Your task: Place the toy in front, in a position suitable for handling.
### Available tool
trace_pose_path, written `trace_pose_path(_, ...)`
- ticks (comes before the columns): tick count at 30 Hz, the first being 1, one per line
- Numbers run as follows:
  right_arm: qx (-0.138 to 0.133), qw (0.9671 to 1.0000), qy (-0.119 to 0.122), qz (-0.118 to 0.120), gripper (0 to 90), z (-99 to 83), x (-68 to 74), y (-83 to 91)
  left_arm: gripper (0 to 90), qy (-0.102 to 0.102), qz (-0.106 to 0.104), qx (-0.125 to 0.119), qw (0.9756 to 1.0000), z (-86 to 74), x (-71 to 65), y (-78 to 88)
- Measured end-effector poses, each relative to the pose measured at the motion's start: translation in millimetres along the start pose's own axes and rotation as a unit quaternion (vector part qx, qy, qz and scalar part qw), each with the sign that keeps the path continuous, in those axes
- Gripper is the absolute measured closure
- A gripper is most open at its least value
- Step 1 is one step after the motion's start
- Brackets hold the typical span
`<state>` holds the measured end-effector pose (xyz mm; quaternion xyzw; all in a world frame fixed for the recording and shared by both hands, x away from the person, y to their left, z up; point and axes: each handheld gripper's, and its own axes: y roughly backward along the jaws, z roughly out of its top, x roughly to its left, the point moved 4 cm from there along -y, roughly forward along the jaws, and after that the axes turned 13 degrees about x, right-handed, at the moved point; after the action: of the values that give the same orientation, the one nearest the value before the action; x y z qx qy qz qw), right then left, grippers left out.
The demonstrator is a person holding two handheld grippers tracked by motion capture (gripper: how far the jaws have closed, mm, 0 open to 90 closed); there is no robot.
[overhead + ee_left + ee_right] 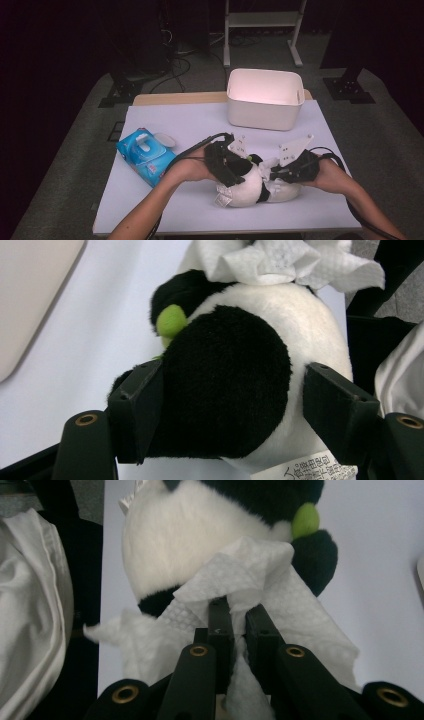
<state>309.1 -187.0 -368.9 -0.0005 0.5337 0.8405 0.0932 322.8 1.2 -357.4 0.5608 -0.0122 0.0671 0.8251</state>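
The left gripper (232, 405) held a black-and-white plush toy (250, 365) on the table (190, 125): its two jaws stood fairly wide, one pressed into the black patch of fur and the other against the white flank, so the toy's body filled the gap between them. A printed label (305, 471) hung from the toy just below the jaw on the white side, and a small green nub (171, 320) showed beyond the jaw on the black side. The right gripper (239, 612) had its jaws drawn close together, pinching a crumpled white wipe (235, 570) that bunched around and beyond both tips and lay against the toy's white fur straight ahead of them. In the high view both grippers met over the toy, left (224, 161) and right (280, 172), with a blue pack of wipes (145, 156) off to the outer side of the left one and a white bin (265, 100) well beyond the jaws at the table's far edge.
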Motion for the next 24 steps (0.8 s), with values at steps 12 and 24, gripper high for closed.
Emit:
trace_pose_path(12, 0.009, 0.9999, 0.004, 0.015, 83.0, 6.2, -18.4, 7.3, 27.5, 0.007, -0.007, -0.017, 0.9998, -10.4, -7.6, -2.1)
trace_pose_path(24, -0.007, 0.9984, -0.049, 0.026, 82.9, -29.1, -24.6, 20.7, 27.4, 0.006, -0.008, -0.027, 0.9996, -10.0, -6.2, 1.2)
